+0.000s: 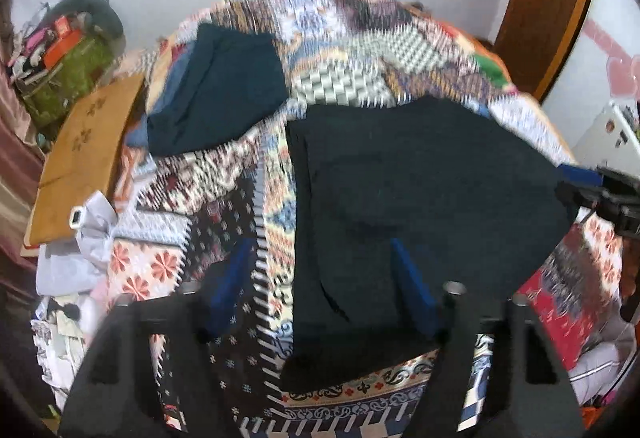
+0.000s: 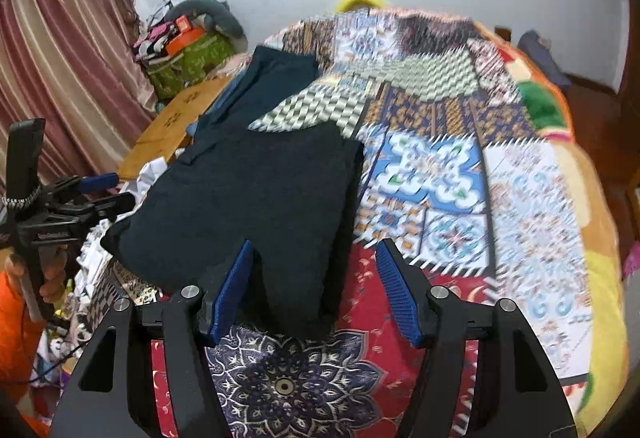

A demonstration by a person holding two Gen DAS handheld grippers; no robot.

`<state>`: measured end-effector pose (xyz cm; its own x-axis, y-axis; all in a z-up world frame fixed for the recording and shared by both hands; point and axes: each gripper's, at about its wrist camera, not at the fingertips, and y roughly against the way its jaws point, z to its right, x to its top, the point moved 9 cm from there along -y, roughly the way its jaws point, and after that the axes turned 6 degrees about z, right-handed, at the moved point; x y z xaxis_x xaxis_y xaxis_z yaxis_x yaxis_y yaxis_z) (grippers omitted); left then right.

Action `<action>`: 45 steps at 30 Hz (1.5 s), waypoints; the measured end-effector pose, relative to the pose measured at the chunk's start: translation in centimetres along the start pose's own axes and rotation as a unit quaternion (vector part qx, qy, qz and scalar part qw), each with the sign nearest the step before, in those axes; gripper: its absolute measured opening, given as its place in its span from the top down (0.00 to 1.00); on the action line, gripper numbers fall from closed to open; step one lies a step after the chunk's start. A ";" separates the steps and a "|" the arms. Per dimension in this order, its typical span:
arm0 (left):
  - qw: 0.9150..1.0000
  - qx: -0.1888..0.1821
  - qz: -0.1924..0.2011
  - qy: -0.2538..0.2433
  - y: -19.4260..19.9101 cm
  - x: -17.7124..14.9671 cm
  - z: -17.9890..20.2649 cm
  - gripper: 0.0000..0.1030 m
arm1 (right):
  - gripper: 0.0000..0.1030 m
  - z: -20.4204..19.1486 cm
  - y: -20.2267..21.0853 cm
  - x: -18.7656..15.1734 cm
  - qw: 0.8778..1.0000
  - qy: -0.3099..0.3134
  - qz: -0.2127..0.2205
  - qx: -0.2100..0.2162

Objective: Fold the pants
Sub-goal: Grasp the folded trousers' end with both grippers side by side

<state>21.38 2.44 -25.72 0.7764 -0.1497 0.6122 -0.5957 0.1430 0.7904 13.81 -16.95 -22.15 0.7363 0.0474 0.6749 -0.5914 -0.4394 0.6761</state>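
Left view: our left gripper (image 1: 320, 294) is spread wide over the dark pants (image 1: 420, 198), which lie folded on the patterned quilt (image 1: 224, 198). A stray layer could snag on a finger.

Right view: our right gripper (image 2: 316, 286) gapes, holding nothing, astride the pants' (image 2: 256, 198) near corner. Open quilt (image 2: 520, 198) lies rightward; the bed edge and clutter (image 2: 92, 262) crowd the left

Dark pants (image 2: 256, 206) lie folded into a flat rectangular bundle on the patchwork bedspread (image 2: 440, 174), near its left edge
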 end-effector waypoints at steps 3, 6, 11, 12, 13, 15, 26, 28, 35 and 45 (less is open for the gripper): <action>1.000 -0.014 -0.002 0.024 -0.6 -1.0 -0.3 0.37 | 0.65 -0.4 -0.8 -0.8 1.000 0.002 -0.017 0.015; 0.999 0.000 0.001 0.036 -0.5 -1.5 -1.1 0.40 | 0.79 -0.4 -1.7 -1.9 0.999 0.021 -0.034 0.002; 0.998 0.029 -0.013 0.047 -0.3 -1.7 -3.5 0.52 | 0.82 0.5 -1.7 -2.4 0.998 0.028 -0.054 -0.002; 0.998 0.030 -0.013 0.049 -0.1 -1.5 -3.9 0.52 | 0.82 0.4 -1.5 -2.2 0.998 0.033 -0.055 -0.001; 0.998 0.030 -0.011 0.050 0.1 -1.2 -4.2 0.52 | 0.81 0.4 -1.3 -1.9 0.998 0.037 -0.056 0.000; 0.998 0.029 0.004 0.049 0.7 -0.1 -4.6 0.52 | 0.78 0.4 -0.7 -1.0 0.998 0.042 -0.053 -0.001; 0.999 0.001 0.033 0.029 -2.3 8.2 -2.8 0.36 | 0.54 0.7 -3.1 5.7 0.999 0.052 -0.006 -0.006; 0.999 -0.006 0.026 0.022 -3.8 9.0 -2.1 0.36 | 0.54 0.9 -4.6 6.5 0.998 0.057 -0.010 -0.006; 1.000 -0.005 -0.016 -0.020 -8.8 9.5 -0.5 0.36 | 0.54 1.7 -10.0 7.4 0.997 0.065 -0.047 -0.001; 0.998 0.043 -0.025 -0.049 -12.3 7.9 -2.1 0.36 | 0.76 1.5 -13.1 5.2 0.987 0.133 -0.090 -0.004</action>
<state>35.20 1.52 -30.63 0.7847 -0.2504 0.5671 -0.5748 0.0488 0.8168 25.86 -12.26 -27.99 0.7182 0.3586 0.5963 -0.4616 -0.3956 0.7940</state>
